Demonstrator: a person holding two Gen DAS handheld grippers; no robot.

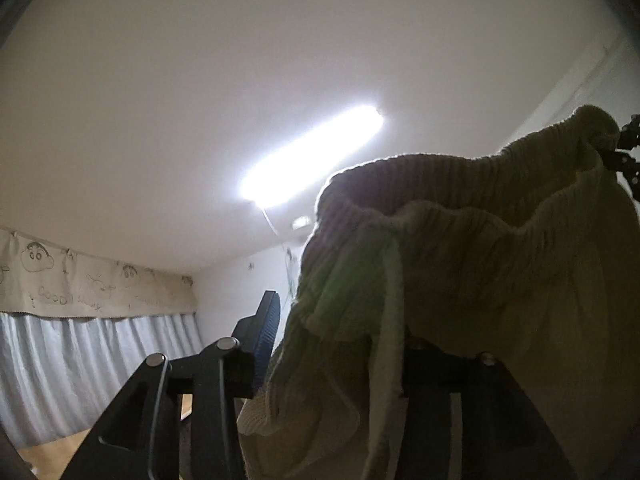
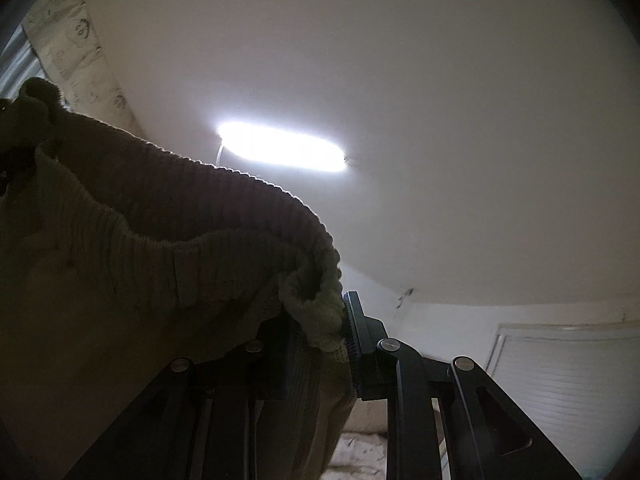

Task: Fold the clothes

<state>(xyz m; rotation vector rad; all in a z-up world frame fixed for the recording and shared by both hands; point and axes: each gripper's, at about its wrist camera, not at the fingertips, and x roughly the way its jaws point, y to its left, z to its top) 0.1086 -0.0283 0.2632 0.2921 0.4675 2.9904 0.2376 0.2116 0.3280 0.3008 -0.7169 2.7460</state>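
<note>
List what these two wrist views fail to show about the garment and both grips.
- Left wrist view: the ribbed garment drapes over the left hand-held gripper, hiding its right finger and the pinch.
- Right wrist view: the cloth covers most of the left finger of the right hand-held gripper.
- Both views: the garment's lower part is cut off by the frame; backlight from the ceiling lamp darkens its detail.
</note>
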